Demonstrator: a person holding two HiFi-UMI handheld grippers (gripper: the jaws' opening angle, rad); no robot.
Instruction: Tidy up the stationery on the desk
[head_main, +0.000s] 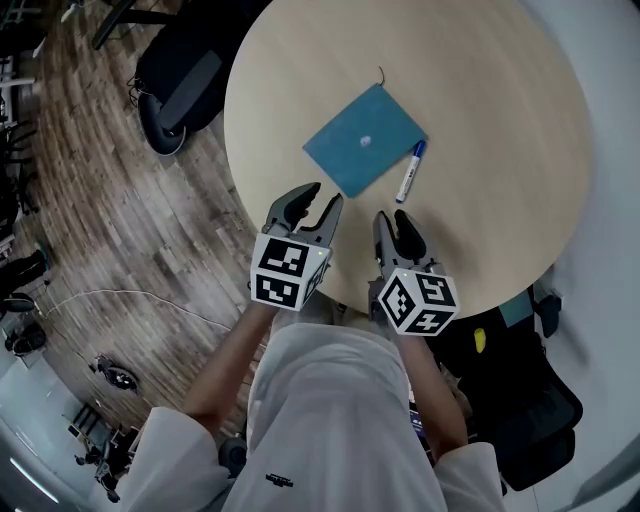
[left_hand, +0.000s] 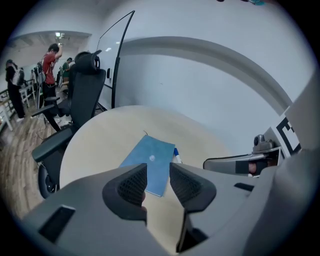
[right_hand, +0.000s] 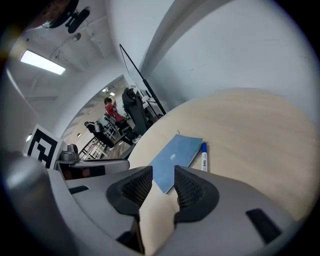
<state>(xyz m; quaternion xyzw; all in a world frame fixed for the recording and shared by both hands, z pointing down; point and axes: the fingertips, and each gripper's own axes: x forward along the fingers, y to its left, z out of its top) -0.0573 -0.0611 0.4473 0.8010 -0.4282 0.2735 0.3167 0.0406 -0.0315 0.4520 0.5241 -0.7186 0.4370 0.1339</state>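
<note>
The left gripper (head_main: 318, 200) and right gripper (head_main: 395, 222) are held narrowly open, nothing gripped; in the left gripper view, the marker (left_hand: 177, 156) is mostly hidden by the notebook (left_hand: 150, 164).

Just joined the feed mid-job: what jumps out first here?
A blue notebook lies on the round pale table, a blue-capped marker beside its right edge. Near the table's front edge, the left tongs and right tongs both stand open, holding nothing.
</note>
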